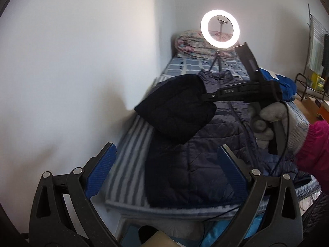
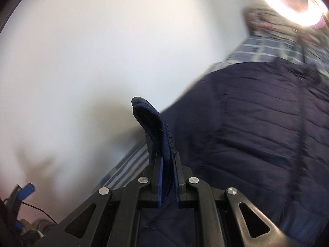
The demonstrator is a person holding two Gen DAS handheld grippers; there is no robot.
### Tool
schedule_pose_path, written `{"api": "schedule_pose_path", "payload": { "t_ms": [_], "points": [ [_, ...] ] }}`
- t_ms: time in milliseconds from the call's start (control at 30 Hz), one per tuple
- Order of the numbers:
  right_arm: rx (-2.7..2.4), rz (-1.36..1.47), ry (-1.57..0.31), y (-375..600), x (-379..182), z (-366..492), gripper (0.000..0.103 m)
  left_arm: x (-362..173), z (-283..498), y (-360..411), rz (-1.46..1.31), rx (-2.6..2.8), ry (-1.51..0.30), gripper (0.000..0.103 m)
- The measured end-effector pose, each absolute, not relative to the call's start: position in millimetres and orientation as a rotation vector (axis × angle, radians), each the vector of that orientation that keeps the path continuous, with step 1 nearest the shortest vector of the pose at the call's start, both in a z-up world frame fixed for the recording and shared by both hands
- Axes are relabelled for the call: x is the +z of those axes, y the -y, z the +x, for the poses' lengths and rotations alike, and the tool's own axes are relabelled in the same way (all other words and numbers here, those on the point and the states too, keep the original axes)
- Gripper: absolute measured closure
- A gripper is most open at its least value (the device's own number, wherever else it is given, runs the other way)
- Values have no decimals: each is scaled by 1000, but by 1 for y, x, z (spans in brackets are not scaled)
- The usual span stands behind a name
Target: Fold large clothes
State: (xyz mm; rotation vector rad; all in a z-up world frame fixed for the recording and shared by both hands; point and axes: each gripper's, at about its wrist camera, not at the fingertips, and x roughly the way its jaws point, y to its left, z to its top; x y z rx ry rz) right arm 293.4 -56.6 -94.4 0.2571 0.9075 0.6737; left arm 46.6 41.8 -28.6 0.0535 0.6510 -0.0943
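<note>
Gripping the sleeve (image 2: pixel 158 127) by its cuff, the right claw (image 2: pixel 167 182) is clenched tight, cloth bunched between the pads, and it's carrying that sleeve across above the jacket (image 1: pixel 197 154). The jacket lies spread on the bed (image 1: pixel 127 154), below and ahead of both claws. The left claw (image 1: pixel 166 168) hangs released, nothing in it. Puffy quilted stuff, this: likely light, soft, a bit slick, springing back. Cuff and hem edges look the safest holds; grab thick padding and it may slide out.
</note>
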Motion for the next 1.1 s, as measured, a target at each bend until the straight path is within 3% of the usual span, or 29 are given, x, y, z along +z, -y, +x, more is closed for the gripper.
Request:
{"api": "schedule_pose_path", "payload": {
  "t_ms": [400, 1100],
  "points": [
    [332, 381, -803, 184, -84, 324, 97, -37, 117, 16, 3, -168, -723, 3],
    [58, 437, -868, 317, -164, 388, 97, -45, 133, 52, 80, -179, -730, 3]
  ]
}}
